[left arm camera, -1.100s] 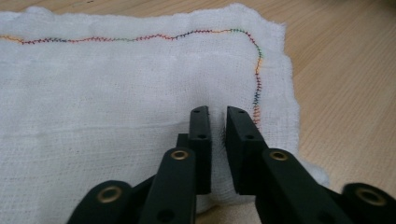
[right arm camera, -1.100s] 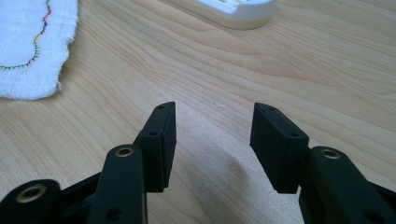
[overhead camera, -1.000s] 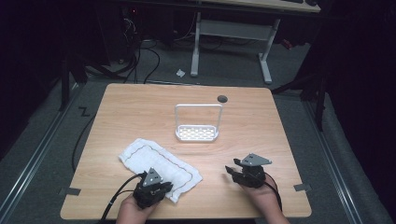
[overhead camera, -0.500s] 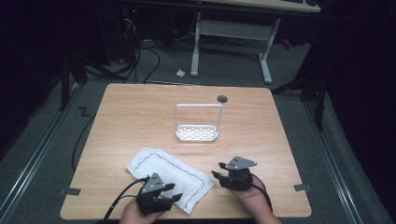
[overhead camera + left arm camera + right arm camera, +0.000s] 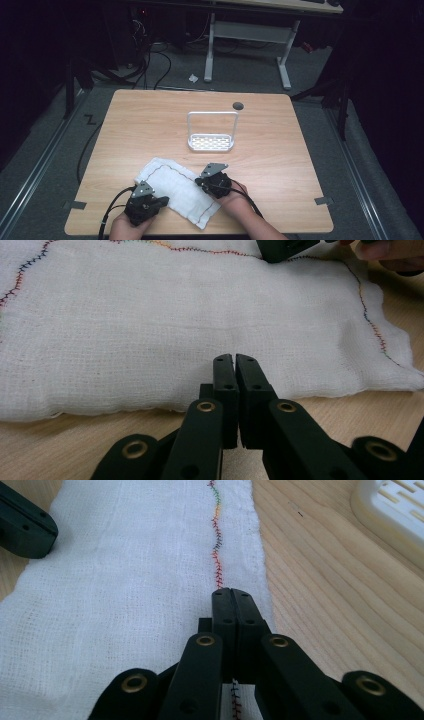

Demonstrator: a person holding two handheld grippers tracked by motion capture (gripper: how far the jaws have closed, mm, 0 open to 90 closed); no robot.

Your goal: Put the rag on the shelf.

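High view shows the left gripper (image 5: 159,201) at the cloth's (image 5: 176,189) near edge, jaws pressed together; the right gripper (image 5: 201,181) sits over its far stitched edge, jaws likewise together; whether either pinches fabric I cannot tell; the cloth is white loose-woven gauze with multicoloured zigzag hem stitching (image 5: 216,540), lying rumpled between both; beyond stands a white perforated plastic rack (image 5: 211,142) on the wooden table (image 5: 280,150).

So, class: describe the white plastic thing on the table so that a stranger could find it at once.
Start at the wooden table and look at its middle, beyond the white cloth. There stands a small white rack: a perforated base with a tall hoop-shaped frame rising over it. Unlike the soft, flat cloth, it is rigid and upright.
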